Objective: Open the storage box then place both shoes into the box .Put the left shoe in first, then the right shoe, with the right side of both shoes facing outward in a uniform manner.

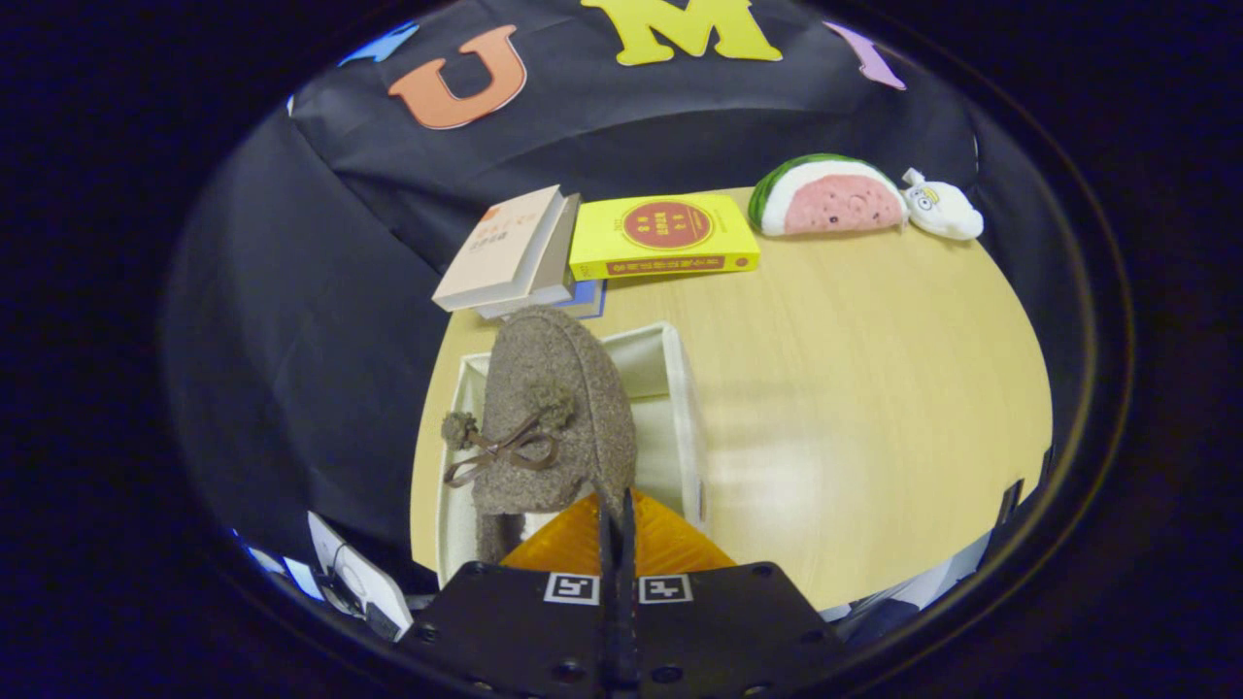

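Note:
A brown fuzzy shoe (558, 413) with a bow and pompoms hangs toe-away just ahead of my fingers, over the open white storage box (680, 388). My gripper (617, 505) is shut on the shoe's rear edge, the two fingers pressed close together on it. The box sits on the light wooden table (855, 408), its inside partly hidden by the shoe. Whether another shoe lies in the box cannot be told.
Beyond the box lie a leaning beige book (505, 248) and a yellow book (663, 236). A watermelon-slice plush (830, 197) and a small white plush toy (942, 209) rest at the table's far right. Bare tabletop spreads right of the box.

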{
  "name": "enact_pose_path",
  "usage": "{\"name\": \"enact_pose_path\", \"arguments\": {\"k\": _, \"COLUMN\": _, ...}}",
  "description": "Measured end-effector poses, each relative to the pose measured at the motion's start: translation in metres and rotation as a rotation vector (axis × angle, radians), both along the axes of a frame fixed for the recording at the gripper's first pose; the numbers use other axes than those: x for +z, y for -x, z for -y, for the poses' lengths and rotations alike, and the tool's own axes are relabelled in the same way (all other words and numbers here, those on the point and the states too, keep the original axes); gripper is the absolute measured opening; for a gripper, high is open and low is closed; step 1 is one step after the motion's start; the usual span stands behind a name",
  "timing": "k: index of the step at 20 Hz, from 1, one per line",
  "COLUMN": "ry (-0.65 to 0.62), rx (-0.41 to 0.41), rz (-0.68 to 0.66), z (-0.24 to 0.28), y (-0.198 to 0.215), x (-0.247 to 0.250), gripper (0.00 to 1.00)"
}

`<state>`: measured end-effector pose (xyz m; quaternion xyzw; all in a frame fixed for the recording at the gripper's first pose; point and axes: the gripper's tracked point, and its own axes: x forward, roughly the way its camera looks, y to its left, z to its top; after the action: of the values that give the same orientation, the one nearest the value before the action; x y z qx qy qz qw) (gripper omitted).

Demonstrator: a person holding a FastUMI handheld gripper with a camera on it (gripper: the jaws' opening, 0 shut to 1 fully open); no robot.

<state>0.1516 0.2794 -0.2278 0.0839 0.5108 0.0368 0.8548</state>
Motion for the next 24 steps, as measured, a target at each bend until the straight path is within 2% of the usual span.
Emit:
{"name": "enact_pose_path", "arguments": {"k": 2, "ry": 0.025, "rx": -0.028, "rz": -0.021, "z": 0.003, "y": 0.000, "x": -0.016, "gripper": 0.00}}
{"name": "enact_pose_path", "arguments": {"k": 11, "ry": 0.185, "rx": -0.022, "rz": 0.007, "z": 0.003, "y": 0.017, "x": -0.039, "gripper": 0.01}}
{"name": "enact_pose_path", "arguments": {"k": 16, "ry": 0.181, "rx": -0.011, "rz": 0.024, "z": -0.001, "y": 0.022, "x": -0.040, "gripper": 0.02}}
{"name": "enact_pose_path", "arguments": {"k": 17, "ry": 0.176, "rx": -0.008, "rz": 0.027, "z": -0.001, "y": 0.024, "x": -0.037, "gripper": 0.10}}
{"name": "enact_pose_path", "arguments": {"k": 18, "ry": 0.168, "rx": -0.006, "rz": 0.030, "z": -0.002, "y": 0.026, "x": -0.034, "gripper": 0.12}}
{"name": "enact_pose_path", "arguments": {"k": 19, "ry": 0.166, "rx": 0.000, "rz": 0.036, "z": -0.003, "y": 0.028, "x": -0.031, "gripper": 0.11}}
{"name": "enact_pose_path", "arguments": {"k": 24, "ry": 0.132, "rx": 0.032, "rz": 0.129, "z": -0.007, "y": 0.044, "x": 0.007, "gripper": 0.18}}
